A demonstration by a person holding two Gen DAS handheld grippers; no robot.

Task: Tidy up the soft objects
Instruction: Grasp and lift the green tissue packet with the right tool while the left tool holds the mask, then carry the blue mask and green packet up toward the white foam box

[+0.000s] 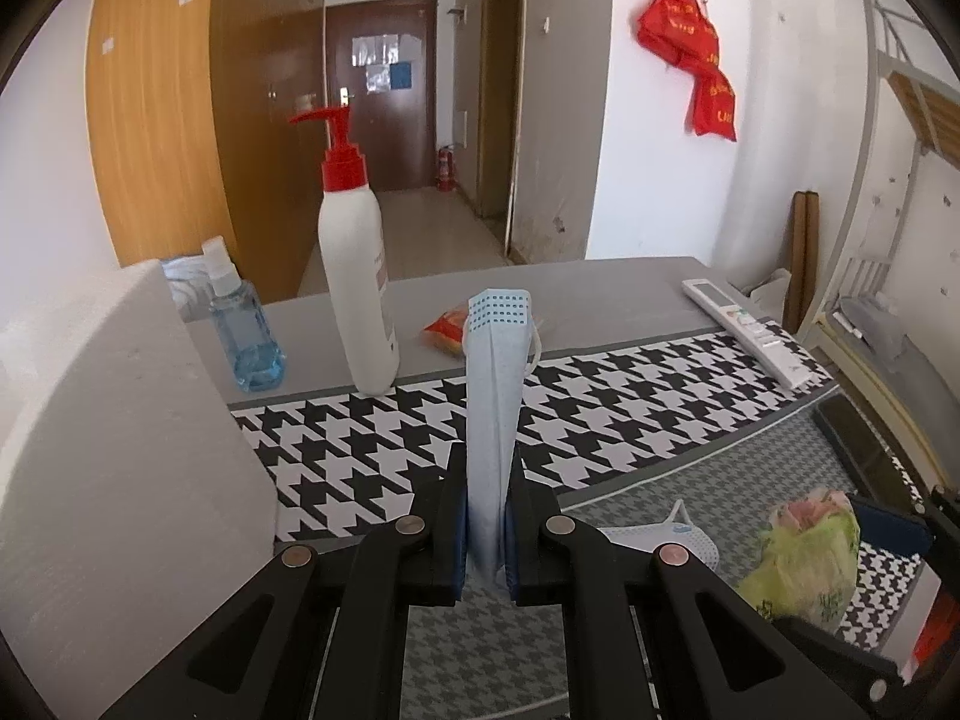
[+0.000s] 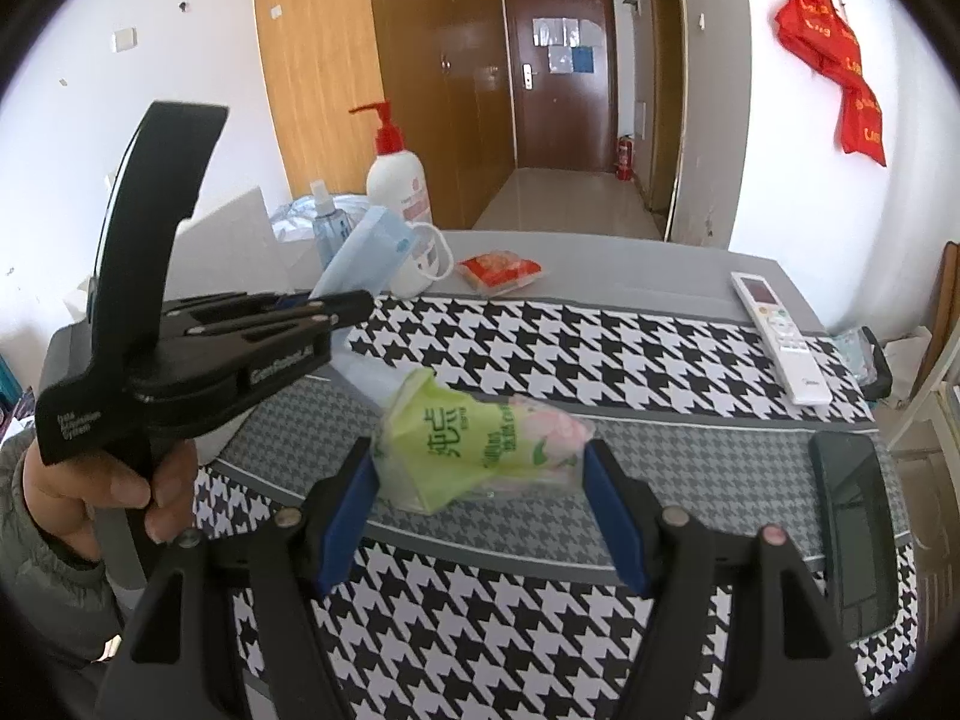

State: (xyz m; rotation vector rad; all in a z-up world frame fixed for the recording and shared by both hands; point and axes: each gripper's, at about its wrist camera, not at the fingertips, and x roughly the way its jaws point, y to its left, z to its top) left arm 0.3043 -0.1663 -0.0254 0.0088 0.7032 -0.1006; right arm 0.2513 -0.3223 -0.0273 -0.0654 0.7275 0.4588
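My left gripper [image 1: 486, 480] is shut on a folded blue face mask [image 1: 495, 396] and holds it above the houndstooth table cloth [image 1: 630, 396]. In the right wrist view the same left gripper [image 2: 354, 303] and mask [image 2: 369, 255] are at the left. My right gripper [image 2: 480, 468] is shut on a green tissue pack [image 2: 474, 438] that sits between its blue pads. The pack also shows in the left wrist view [image 1: 804, 558]. A second white mask [image 1: 666, 537] lies on the cloth beside the pack.
A white pump bottle [image 1: 357, 282] with a red top and a blue spray bottle [image 1: 246, 324] stand at the back left beside a white foam block [image 1: 120, 450]. A red snack packet [image 2: 498, 270], a white remote [image 2: 780, 336] and a black phone [image 2: 852, 522] lie on the table.
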